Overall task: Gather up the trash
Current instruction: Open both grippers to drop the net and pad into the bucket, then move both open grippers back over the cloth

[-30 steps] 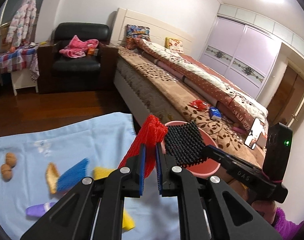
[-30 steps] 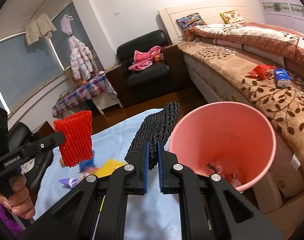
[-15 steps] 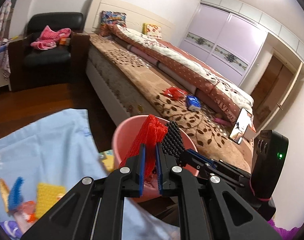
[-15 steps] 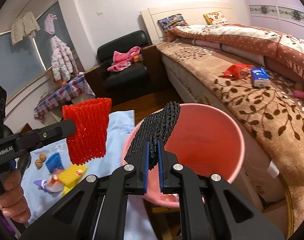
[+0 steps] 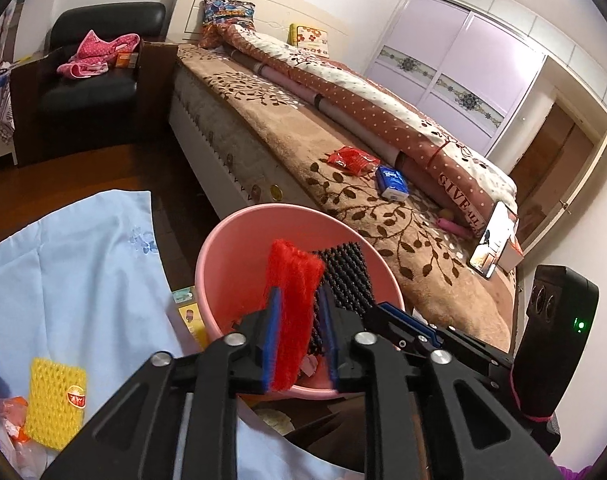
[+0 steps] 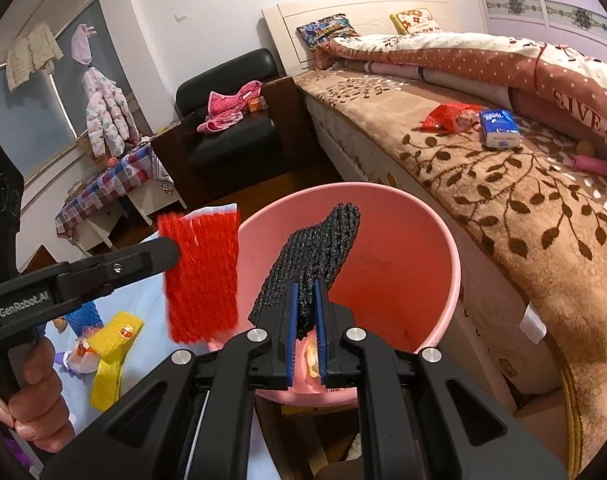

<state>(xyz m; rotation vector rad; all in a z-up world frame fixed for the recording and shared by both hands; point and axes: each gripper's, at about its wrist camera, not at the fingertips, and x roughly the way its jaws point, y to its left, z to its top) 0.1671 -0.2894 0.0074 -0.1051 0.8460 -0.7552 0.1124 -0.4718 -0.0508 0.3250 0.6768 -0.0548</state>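
L gripper over pink bin: jaws just opening, red foam net loose btwn pads. R gripper: jaws clamped on black foam net, also above bin mouth.

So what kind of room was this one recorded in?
A lived-in home bedroom, most likely: a large bed with quilt and pillows, a sliding-door wardrobe on the far wall, and a black armchair with clothes dropped on it.
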